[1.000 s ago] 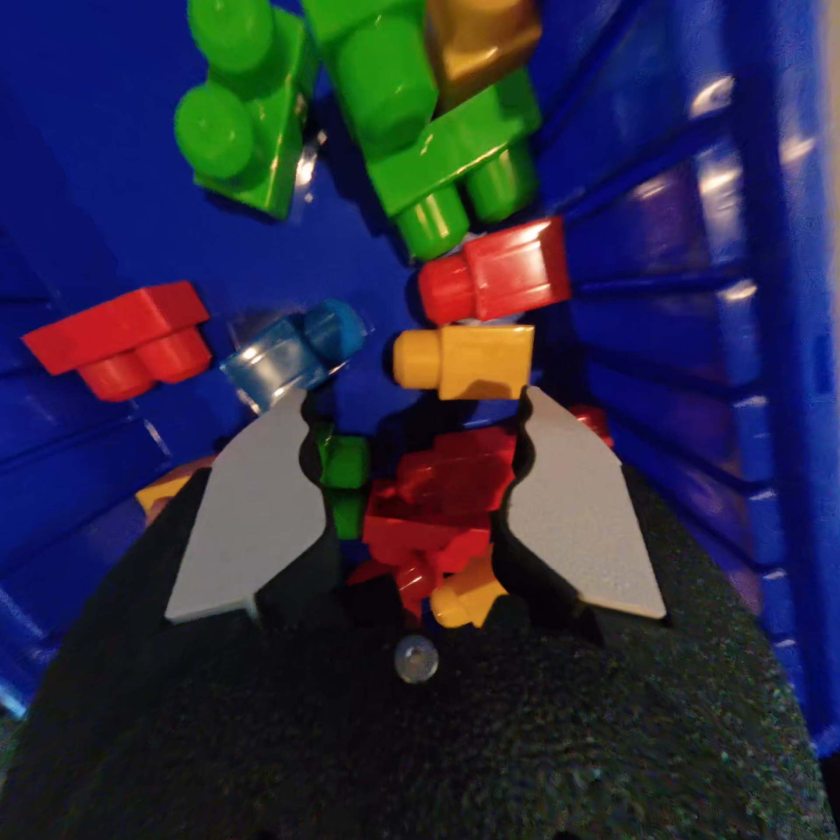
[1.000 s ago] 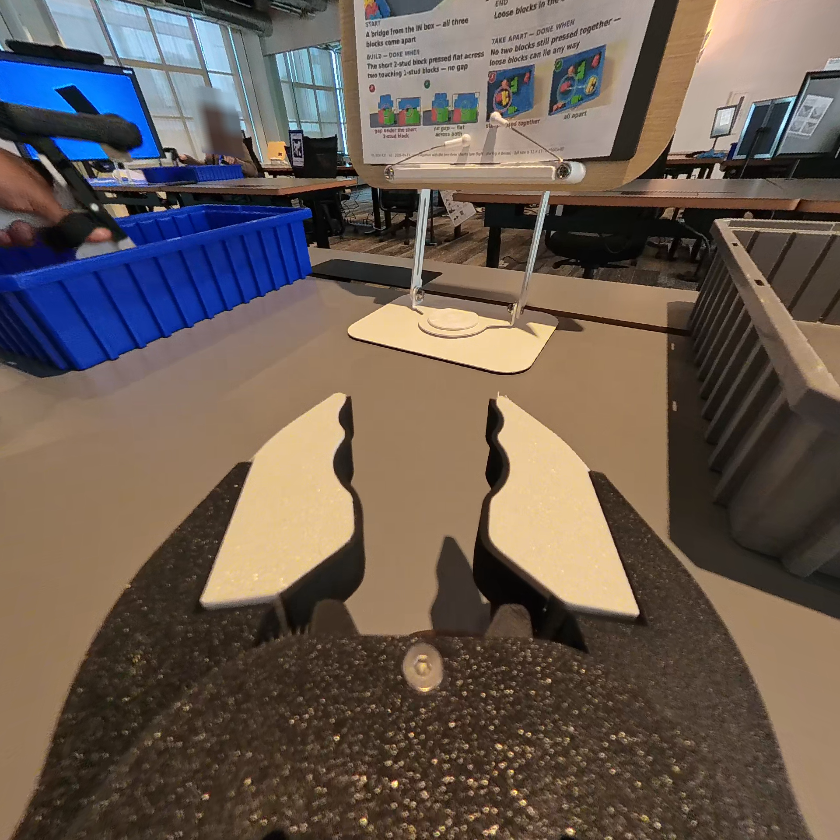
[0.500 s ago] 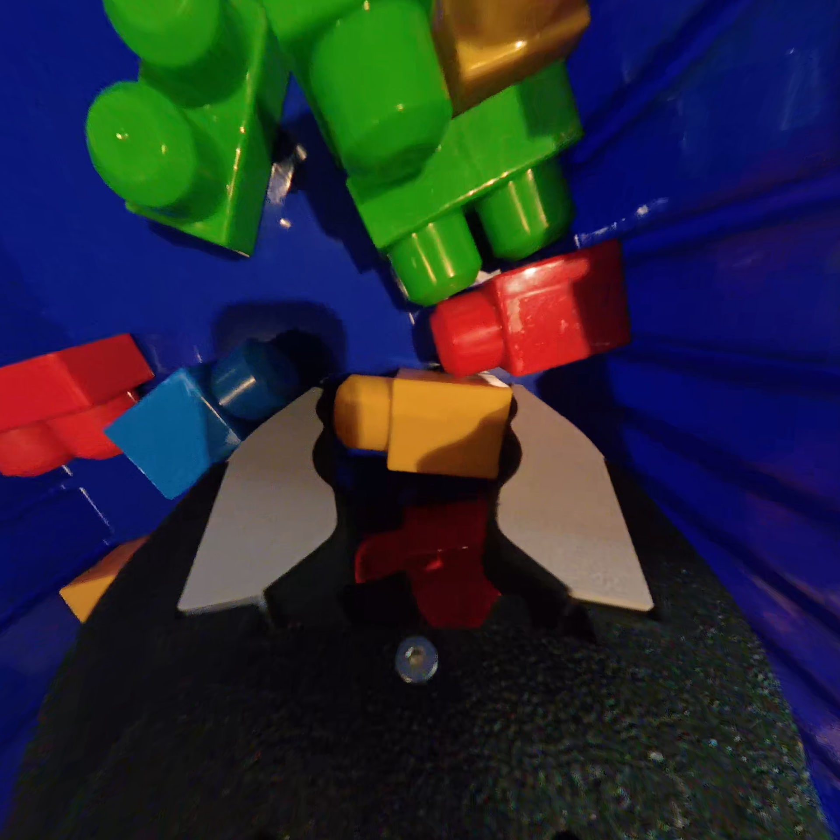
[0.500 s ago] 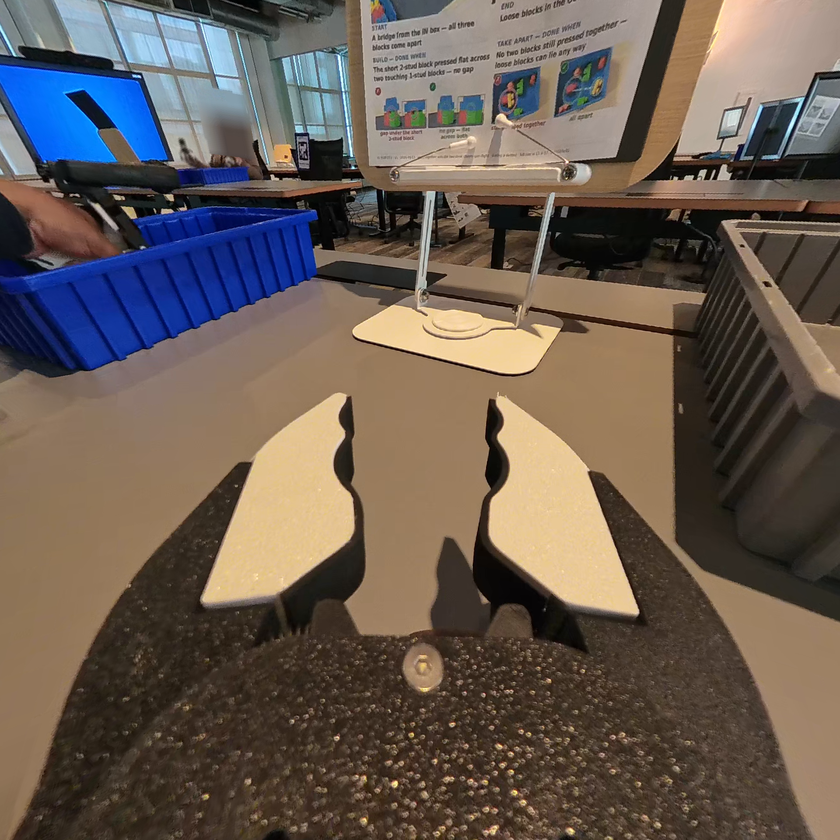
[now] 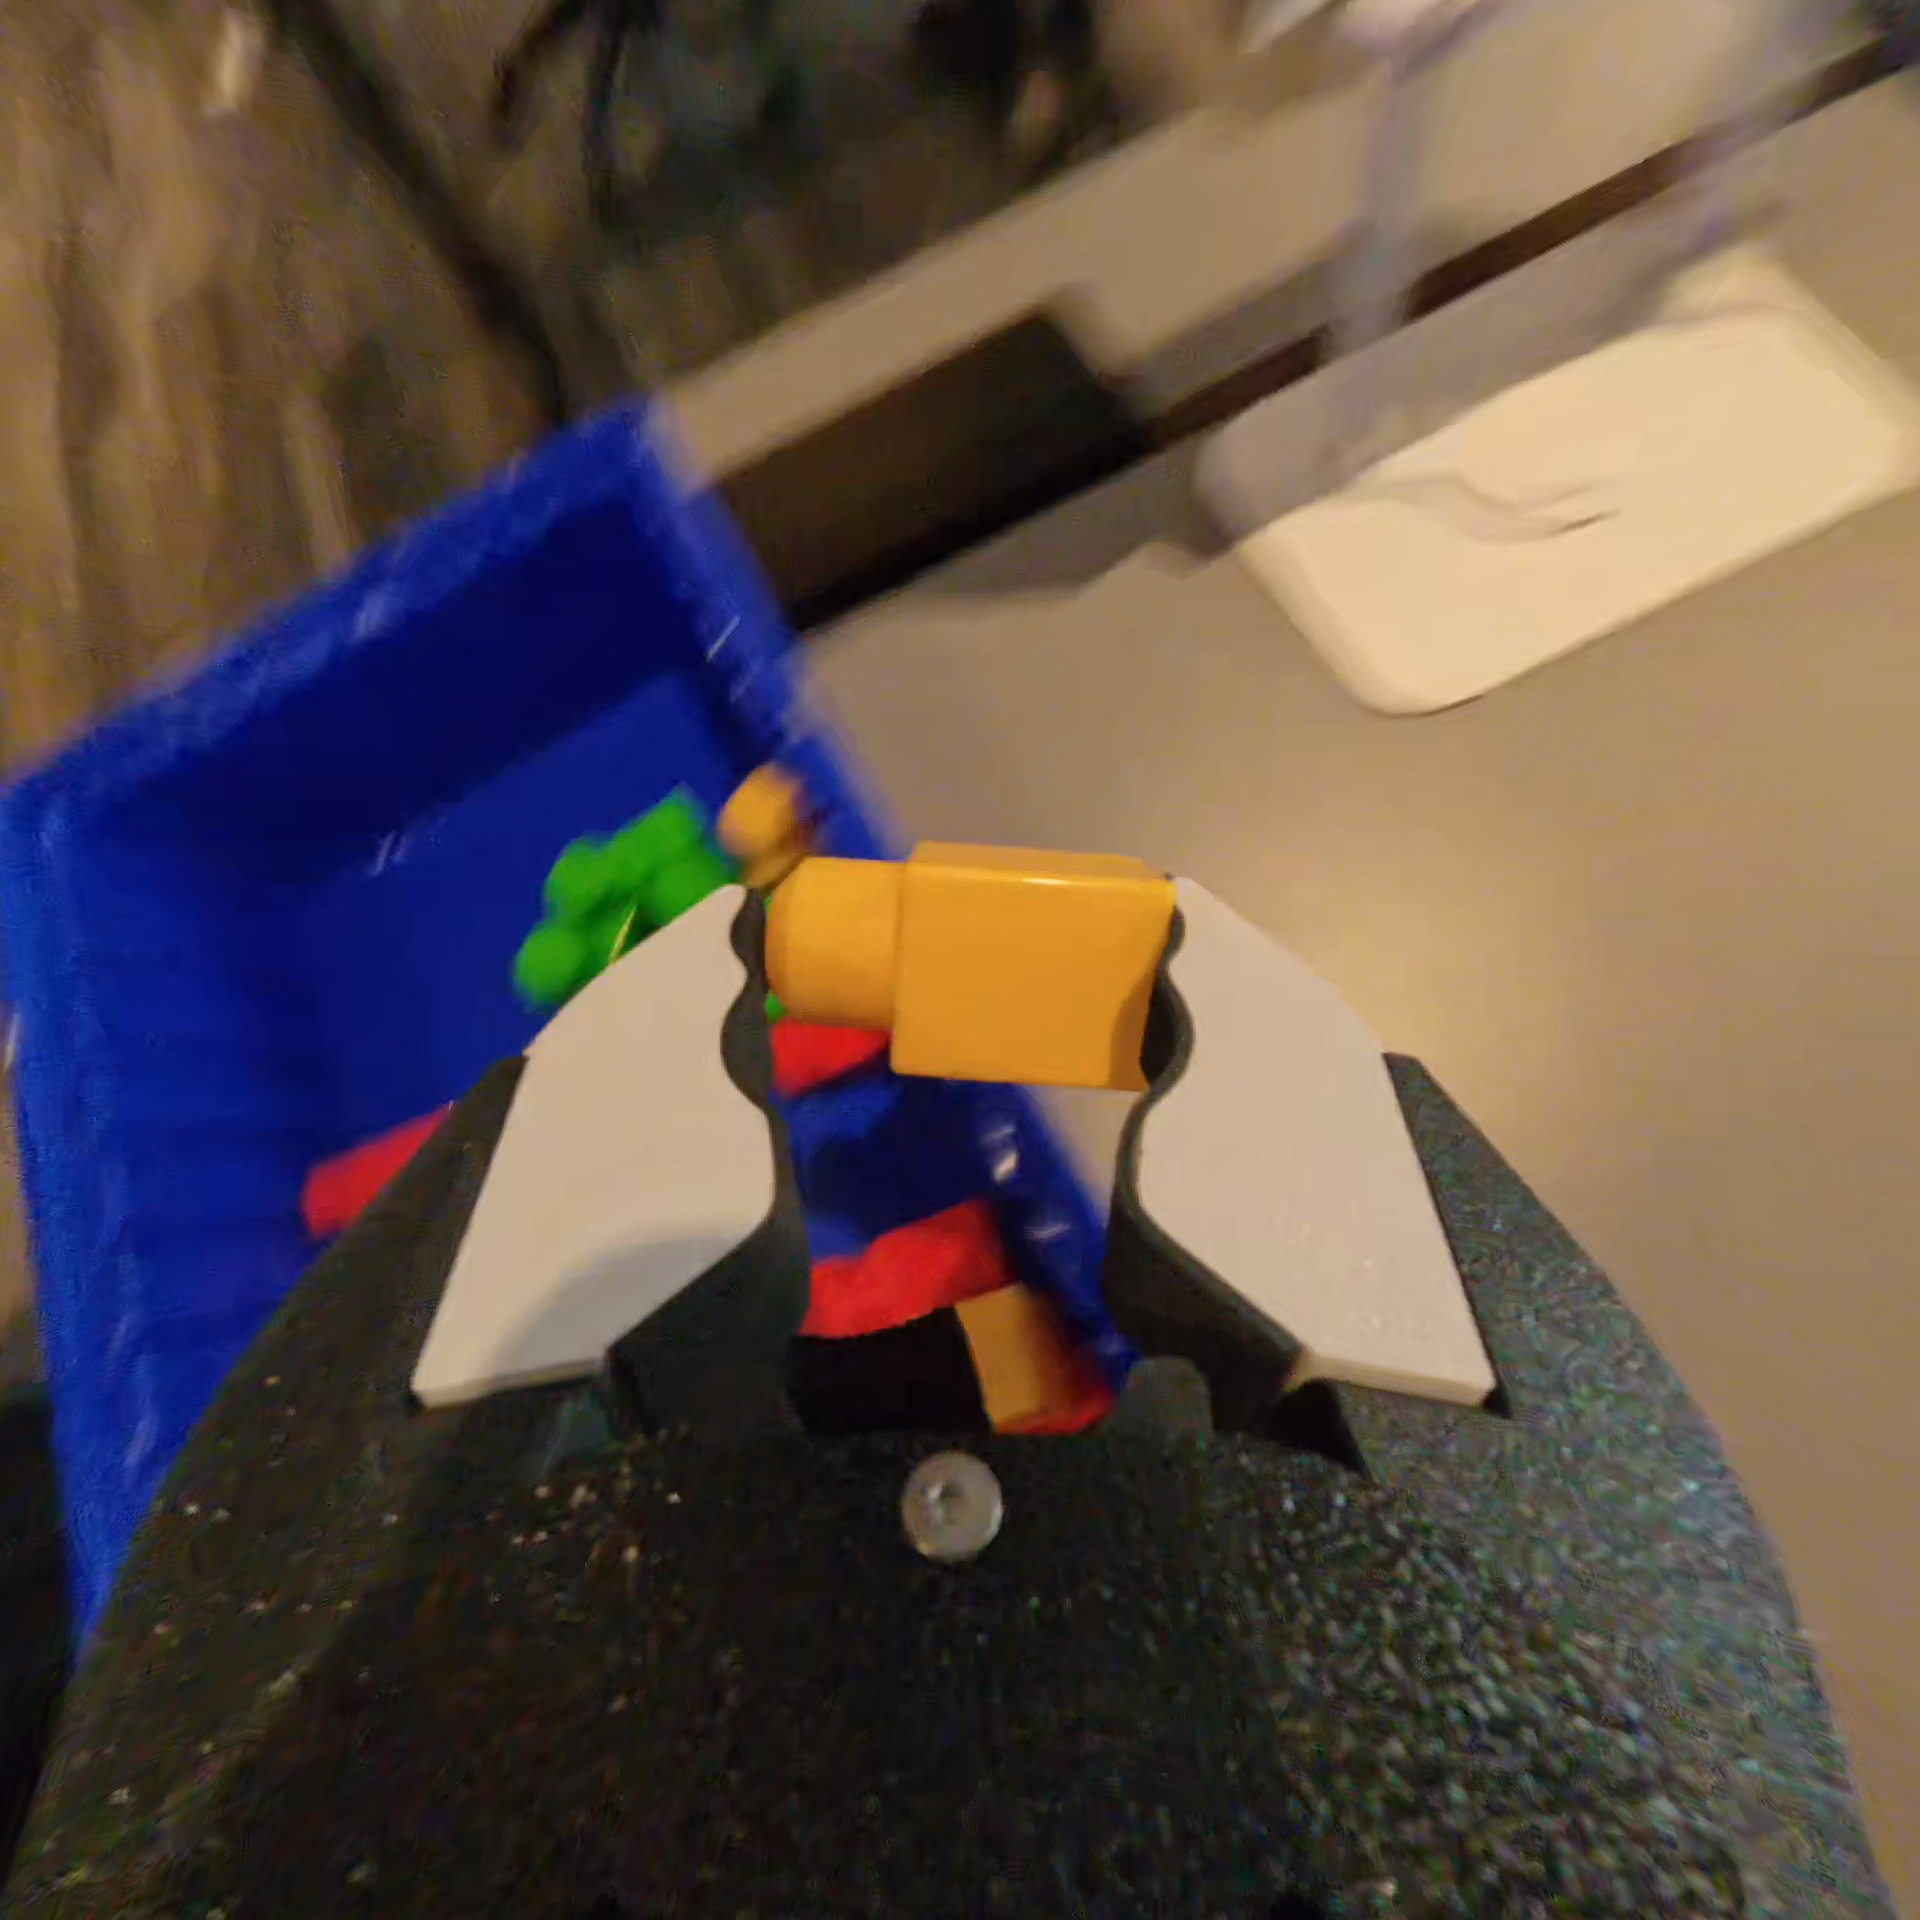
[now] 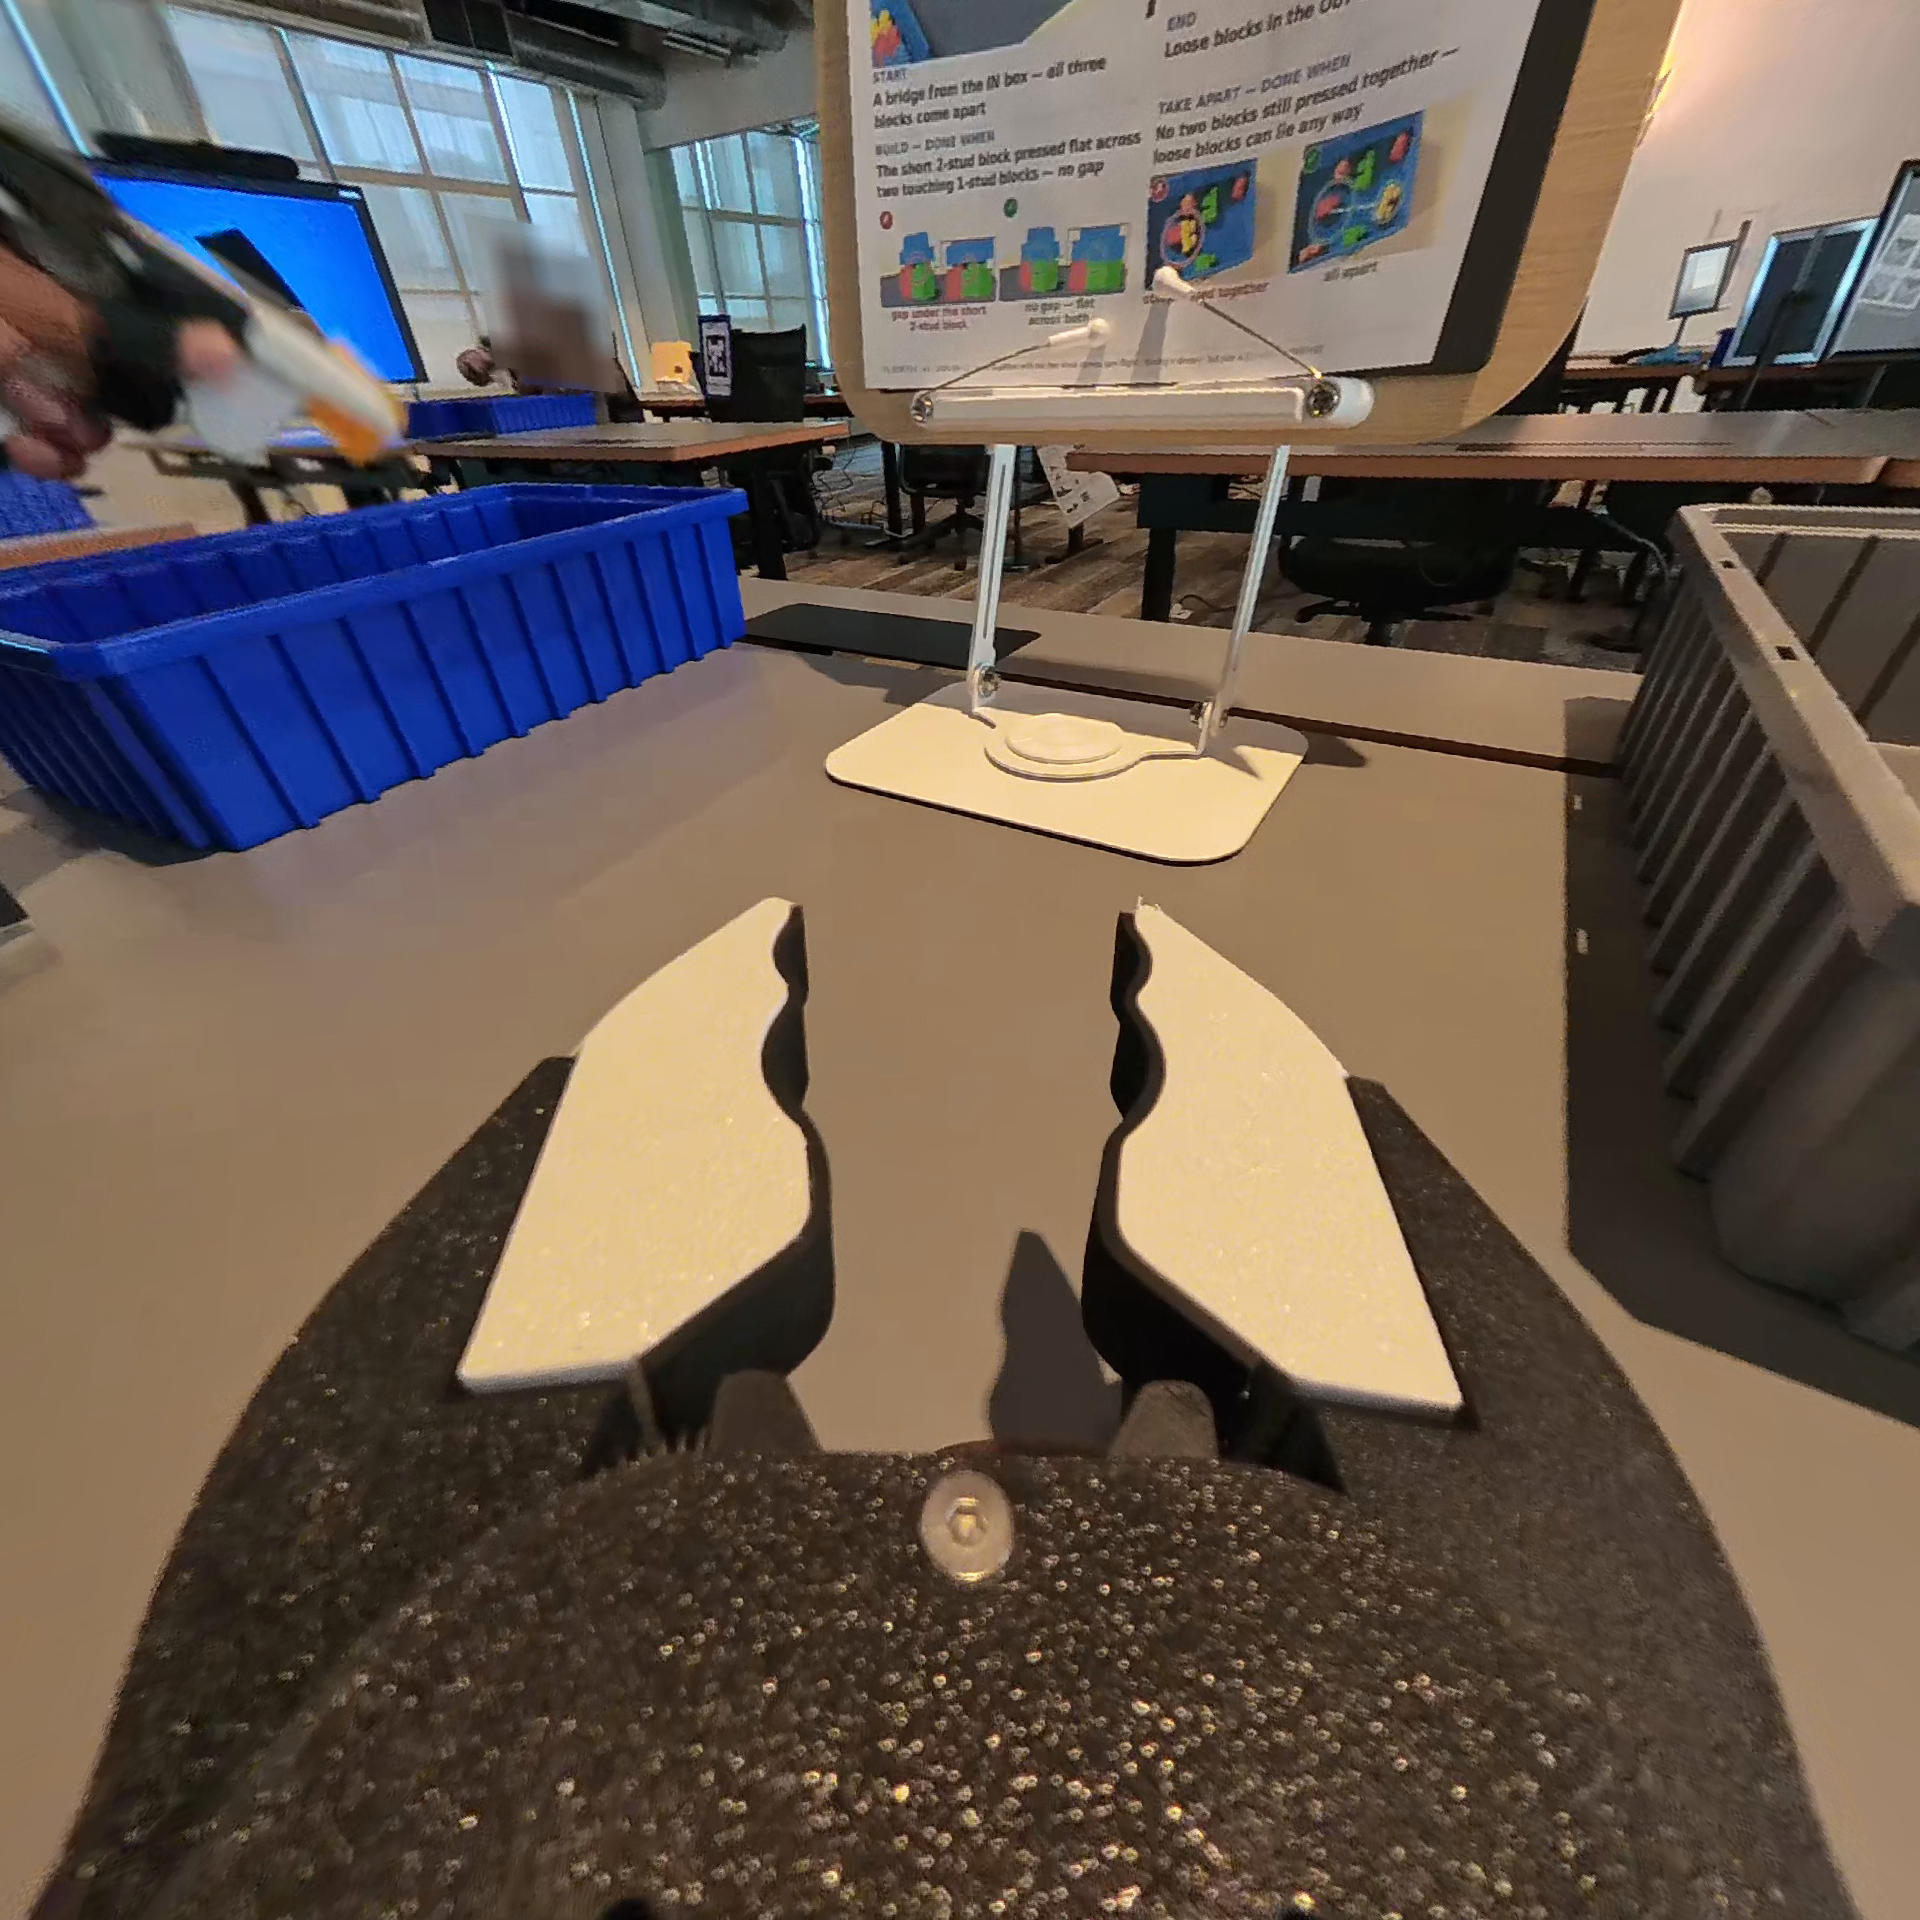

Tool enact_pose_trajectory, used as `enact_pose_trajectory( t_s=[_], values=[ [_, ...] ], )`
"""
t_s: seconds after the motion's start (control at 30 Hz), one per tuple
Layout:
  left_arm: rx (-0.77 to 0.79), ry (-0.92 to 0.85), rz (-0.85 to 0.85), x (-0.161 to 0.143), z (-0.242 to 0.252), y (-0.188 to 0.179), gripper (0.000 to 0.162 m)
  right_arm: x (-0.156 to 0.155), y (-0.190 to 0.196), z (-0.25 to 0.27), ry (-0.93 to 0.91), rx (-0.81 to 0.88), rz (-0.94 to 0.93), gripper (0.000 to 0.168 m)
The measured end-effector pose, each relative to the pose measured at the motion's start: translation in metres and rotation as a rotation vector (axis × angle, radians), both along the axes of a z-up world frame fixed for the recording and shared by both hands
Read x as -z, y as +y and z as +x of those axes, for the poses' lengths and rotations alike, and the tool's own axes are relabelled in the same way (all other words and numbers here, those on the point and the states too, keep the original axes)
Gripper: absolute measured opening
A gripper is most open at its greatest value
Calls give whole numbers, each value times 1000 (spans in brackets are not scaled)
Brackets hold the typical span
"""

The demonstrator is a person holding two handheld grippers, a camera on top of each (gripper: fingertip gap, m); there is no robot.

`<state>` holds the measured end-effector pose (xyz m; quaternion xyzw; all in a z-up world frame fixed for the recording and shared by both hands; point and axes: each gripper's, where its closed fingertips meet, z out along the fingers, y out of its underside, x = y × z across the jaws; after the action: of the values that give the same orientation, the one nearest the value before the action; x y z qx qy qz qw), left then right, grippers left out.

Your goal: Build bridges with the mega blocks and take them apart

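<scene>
My left gripper (image 5: 961, 914) is shut on a yellow one-stud block (image 5: 997, 977), held sideways with its stud pointing left, above the right rim of the blue bin (image 5: 208, 935). Green blocks (image 5: 613, 894), red blocks (image 5: 904, 1268) and another yellow block (image 5: 1013, 1361) lie in the bin below. In the right wrist view the left gripper (image 6: 312, 395) shows blurred above the blue bin (image 6: 364, 644), with the yellow block at its tip. My right gripper (image 6: 961, 925) is open and empty, low over the grey table (image 6: 416, 935).
A white stand (image 6: 1070, 769) holding an instruction board (image 6: 1195, 187) stands at the middle back of the table; its base shows in the left wrist view (image 5: 1579, 520). A grey bin (image 6: 1787, 883) stands on the right. Other desks, screens and a person lie beyond.
My left gripper closed on the yellow block in the bin and lifted it up and out, swinging toward the table. My right gripper stayed still and open.
</scene>
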<state>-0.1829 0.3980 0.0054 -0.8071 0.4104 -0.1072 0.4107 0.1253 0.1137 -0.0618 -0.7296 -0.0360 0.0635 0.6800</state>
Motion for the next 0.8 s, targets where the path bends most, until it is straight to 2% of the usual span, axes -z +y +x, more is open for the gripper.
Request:
enact_pose_trajectory(
  t_s=[0.07,0.13,0.23,0.3,0.4,0.53,0.63,0.8],
  values=[
    [229,-99,132,-31,55,-50,69,-3,-2,-1,17,-14,9,56],
    [479,-164,288,-42,108,-105,69,-7,-5,-5,53,-49,15,55],
    [781,-180,500,-12,169,-177,69,-10,-7,-16,116,-173,7,51],
    [905,-204,564,18,199,-211,69,-7,-7,-29,151,-307,-44,52],
    [972,-140,680,43,226,-237,69,-12,-9,-47,279,-525,-123,58],
    [1025,-209,796,40,239,-264,70,-23,-4,-54,364,-653,-174,71],
    [1014,-155,888,40,243,-268,70,-30,-1,-65,290,-665,-169,75],
    [1006,-72,995,42,247,-275,69,-23,8,-83,115,-637,-228,78]
  ],
)
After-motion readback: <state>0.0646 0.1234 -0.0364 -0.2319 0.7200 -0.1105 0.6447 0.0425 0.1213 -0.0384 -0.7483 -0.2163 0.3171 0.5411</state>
